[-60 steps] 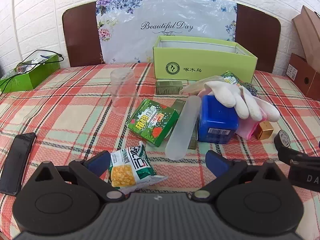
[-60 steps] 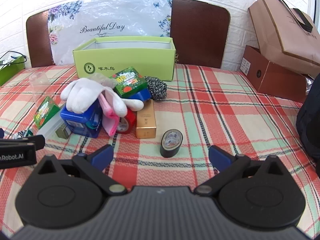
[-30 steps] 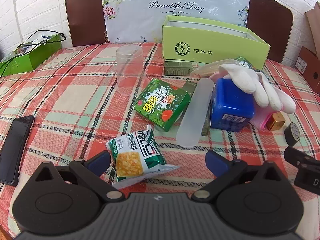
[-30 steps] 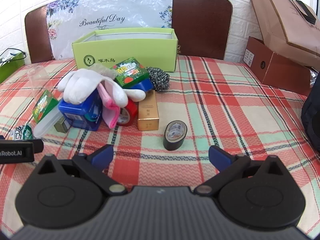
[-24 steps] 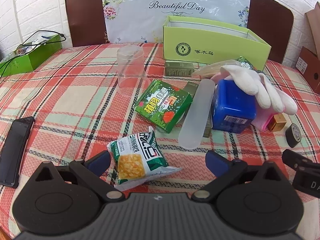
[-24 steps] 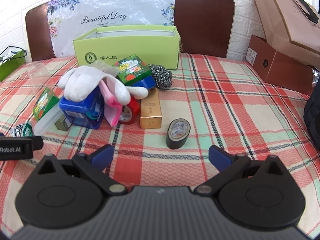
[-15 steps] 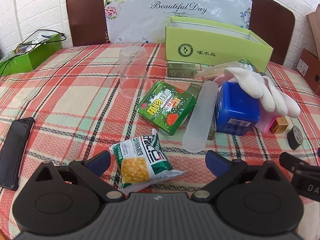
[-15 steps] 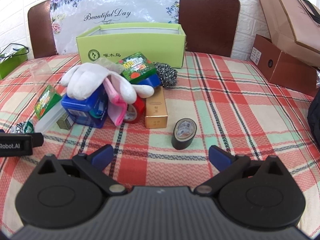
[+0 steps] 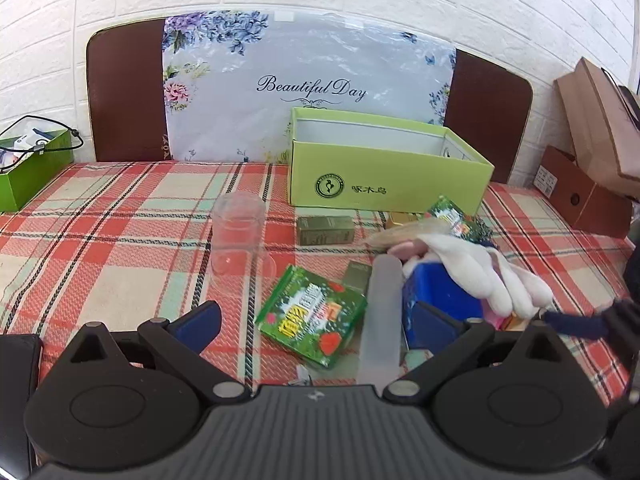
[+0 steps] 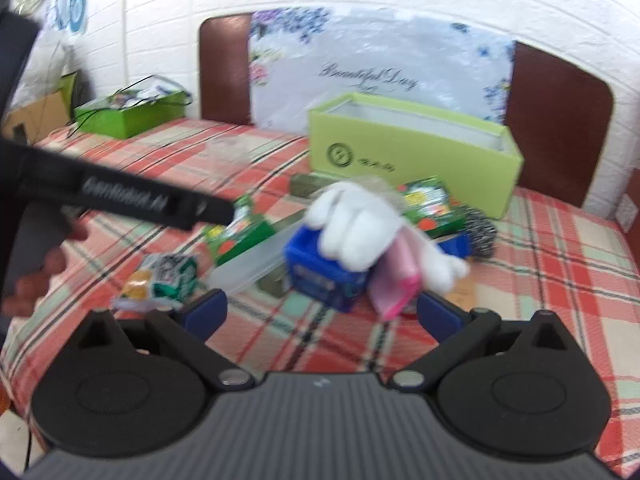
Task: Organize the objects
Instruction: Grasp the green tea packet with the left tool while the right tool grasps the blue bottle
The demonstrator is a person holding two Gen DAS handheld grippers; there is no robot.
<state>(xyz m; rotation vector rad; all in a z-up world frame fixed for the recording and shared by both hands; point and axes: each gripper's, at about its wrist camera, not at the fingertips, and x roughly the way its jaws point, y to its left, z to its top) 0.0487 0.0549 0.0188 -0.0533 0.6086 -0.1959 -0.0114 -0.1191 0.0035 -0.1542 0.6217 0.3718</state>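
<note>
- Left gripper (image 9: 316,326): jaws spread, nothing held; green packet (image 9: 311,316) is seen between the fingers.
- Right gripper (image 10: 320,312): jaws spread, empty. This view is motion-blurred; labels cannot be read.
- Blue box (image 9: 436,300) taken as landmark: white glove (image 9: 480,272) is draped over it, frosted case (image 9: 382,312) lies touching its left side.
- Green open box (image 9: 384,172) stands behind the blue box.
- Snack bag (image 10: 160,280) lies left of the blue box; in the left view it is mostly hidden by the gripper body.

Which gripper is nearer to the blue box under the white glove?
Right. The right gripper faces the blue box just ahead; the left gripper has it off beside its right finger.
</note>
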